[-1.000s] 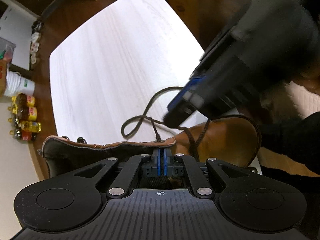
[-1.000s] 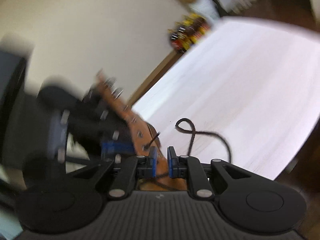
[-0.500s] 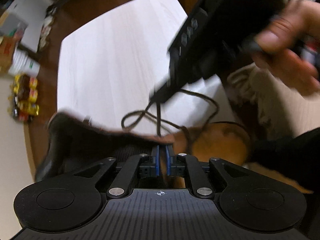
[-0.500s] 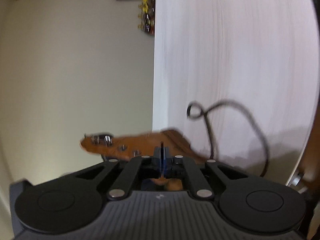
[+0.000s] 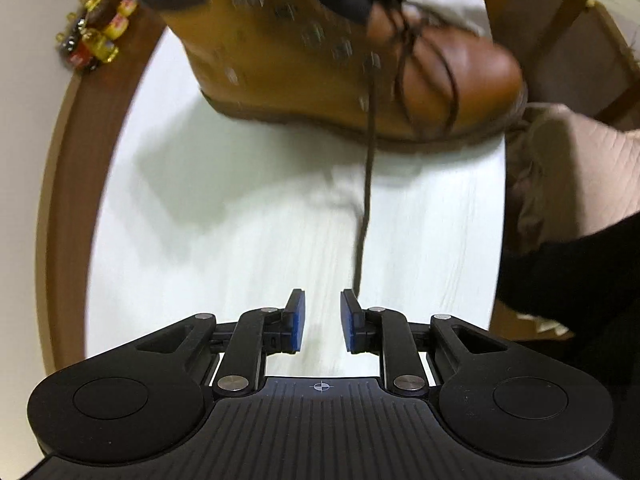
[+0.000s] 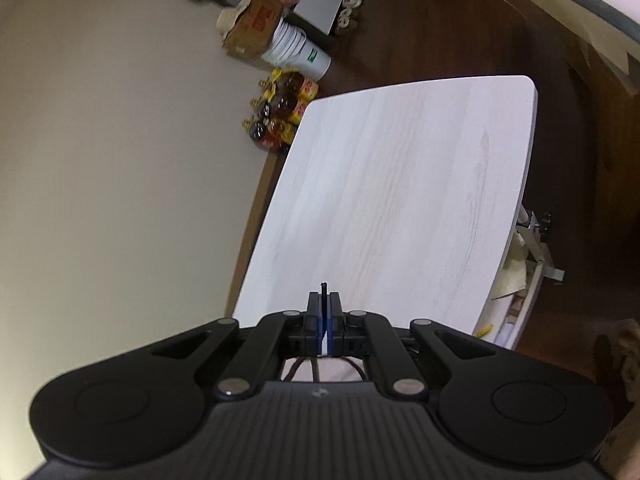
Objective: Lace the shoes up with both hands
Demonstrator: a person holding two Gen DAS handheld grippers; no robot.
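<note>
Tan leather lace-up boot now ahead of opening, empty left fingers; right fingers clamp the dark lace tip, ready for threading.

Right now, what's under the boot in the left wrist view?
The boot stands on the white table, its shadow beside the sole. A brown lace trails from it toward the left gripper, whose jaws are opening with nothing between them. The tabletop beneath the sole is covered.

The boot stands on the desk at twelve o'clock of the left claw; bottles at ten o'clock, on the floor.
</note>
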